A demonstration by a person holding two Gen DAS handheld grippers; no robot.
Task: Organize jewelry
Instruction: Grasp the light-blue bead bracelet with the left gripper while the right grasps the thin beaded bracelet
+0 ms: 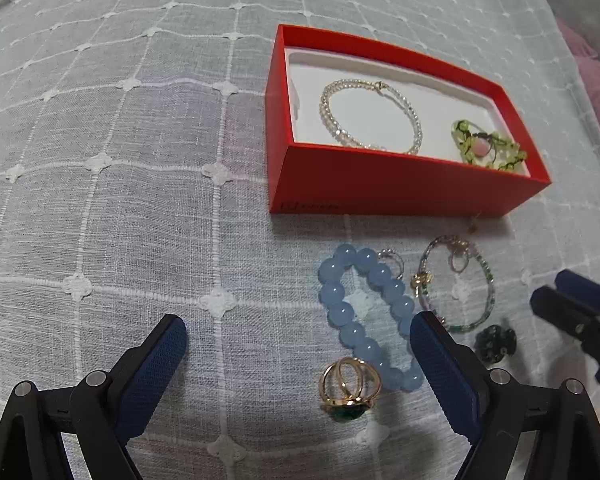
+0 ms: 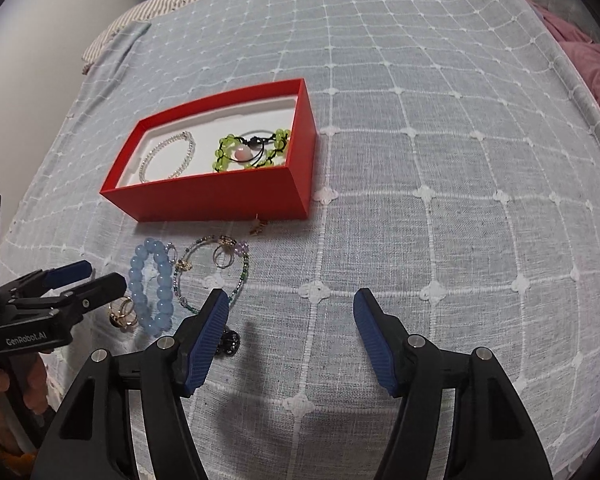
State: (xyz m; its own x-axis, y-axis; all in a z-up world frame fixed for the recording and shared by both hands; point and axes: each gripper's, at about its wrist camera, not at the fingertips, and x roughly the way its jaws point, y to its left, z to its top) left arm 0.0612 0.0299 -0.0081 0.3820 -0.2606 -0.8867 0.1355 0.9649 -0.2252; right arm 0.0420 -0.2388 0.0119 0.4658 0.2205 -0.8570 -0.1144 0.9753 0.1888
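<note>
A red box [image 1: 380, 184] [image 2: 204, 200] with a white liner holds a clear bead bracelet [image 1: 368, 118] [image 2: 168, 156] and a green bead bracelet [image 1: 488, 148] [image 2: 252, 150]. In front of it on the cloth lie a blue bead bracelet [image 1: 364, 316] [image 2: 154, 288], a gold ring with a green stone [image 1: 350, 390] [image 2: 122, 312], a thin multicolour bracelet [image 1: 456, 284] [image 2: 216, 272], small rings and a dark beaded piece [image 1: 496, 344] [image 2: 228, 342]. My left gripper [image 1: 298, 338] [image 2: 86, 276] is open above the blue bracelet and gold ring. My right gripper [image 2: 290, 308] is open and empty, right of the pile.
A grey-blue checked cloth [image 2: 420, 160] covers the bed. A pink fabric [image 2: 588, 64] lies at the far right edge. A small brown bit [image 2: 256, 228] lies by the box's front wall. A striped cloth [image 2: 116, 28] shows at the back left.
</note>
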